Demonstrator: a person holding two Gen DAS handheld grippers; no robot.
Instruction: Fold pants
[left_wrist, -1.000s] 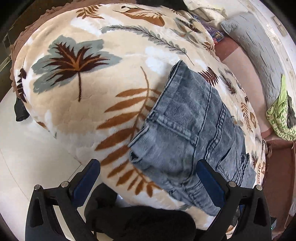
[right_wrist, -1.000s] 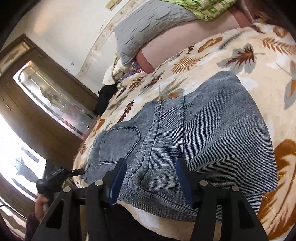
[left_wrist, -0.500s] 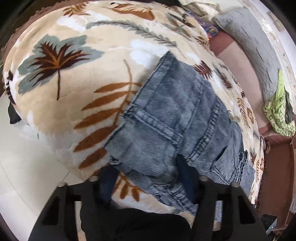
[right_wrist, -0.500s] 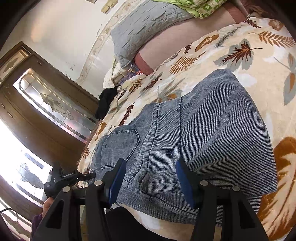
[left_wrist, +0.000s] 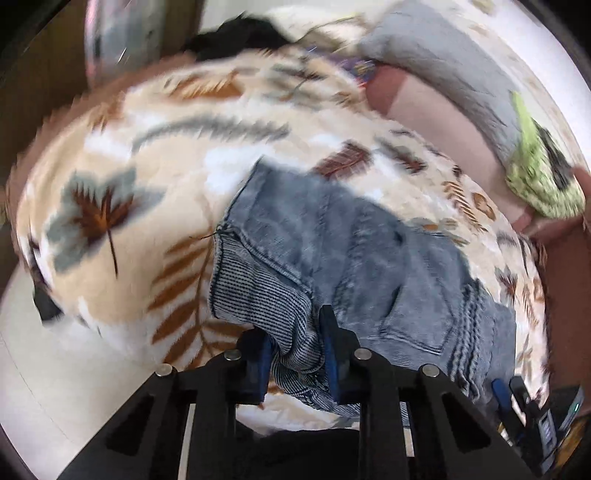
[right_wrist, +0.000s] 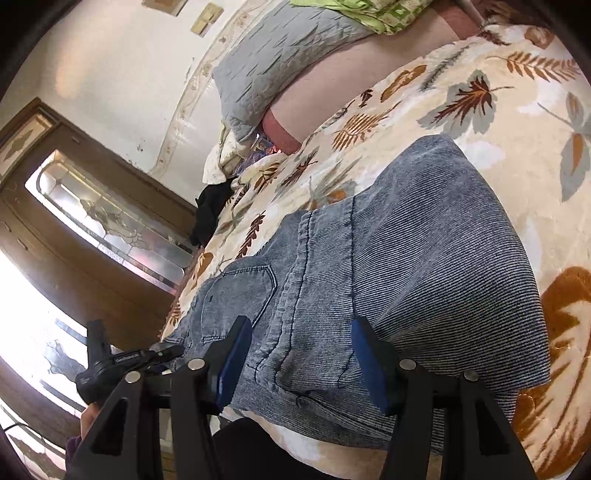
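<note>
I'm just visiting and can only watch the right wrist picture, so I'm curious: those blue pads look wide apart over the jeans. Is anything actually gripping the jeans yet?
Observer: Yes. In the left wrist view the left gripper is shut on the jeans, pinching a bunched edge near the waistband.
Visitor: Is the cloth lying flat there?
Observer: No, the jeans crumple between the blue pads and the corner looks lifted off the leaf blanket.
Visitor: And the gripper I'm watching?
Observer: The right gripper is open, its pads straddling the jeans' near edge without clamping.
</note>
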